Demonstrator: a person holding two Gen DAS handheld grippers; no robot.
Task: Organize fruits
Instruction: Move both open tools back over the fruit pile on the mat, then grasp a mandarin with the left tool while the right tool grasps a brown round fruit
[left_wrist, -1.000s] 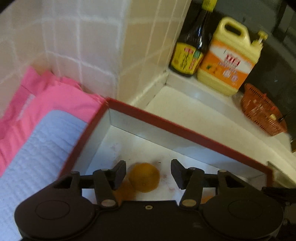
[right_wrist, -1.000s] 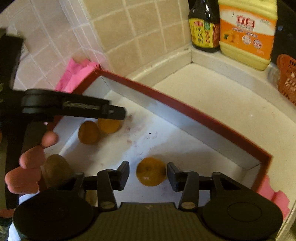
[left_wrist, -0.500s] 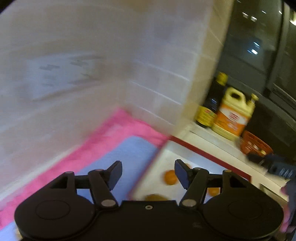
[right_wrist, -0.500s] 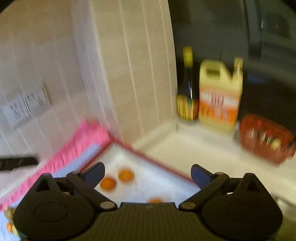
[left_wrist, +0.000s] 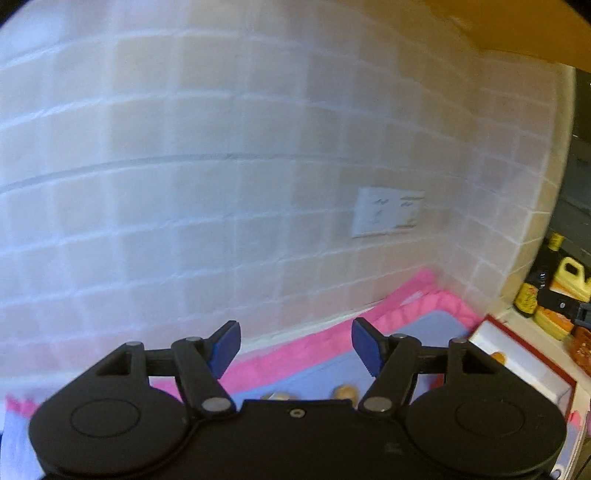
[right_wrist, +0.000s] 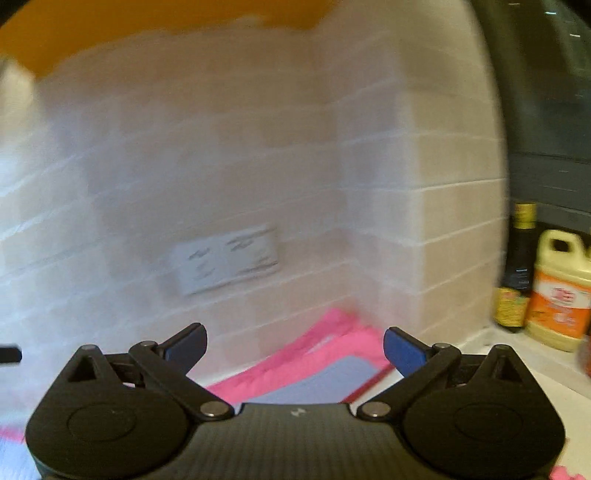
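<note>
Both grippers are raised and point at the tiled wall. My left gripper (left_wrist: 295, 345) is open and empty. Below it, two pale fruits (left_wrist: 345, 391) lie on the pink-edged lavender mat (left_wrist: 417, 332), half hidden by the gripper body. The red-rimmed white tray (left_wrist: 524, 369) is at the far right with an orange (left_wrist: 498, 357) in it. My right gripper (right_wrist: 295, 349) is open wide and empty, above the mat (right_wrist: 325, 376) and the tray's corner (right_wrist: 369, 386).
A wall socket (left_wrist: 388, 211) sits on the tiled wall, also in the right wrist view (right_wrist: 227, 258). A dark sauce bottle (right_wrist: 517, 269) and a yellow jug (right_wrist: 561, 291) stand in the corner at the right. The other gripper's tip (left_wrist: 561, 308) shows at the right edge.
Both grippers have lifted out of the tray and swung left and up toward the wall. The right gripper has opened wider, leaving its orange in the tray.
</note>
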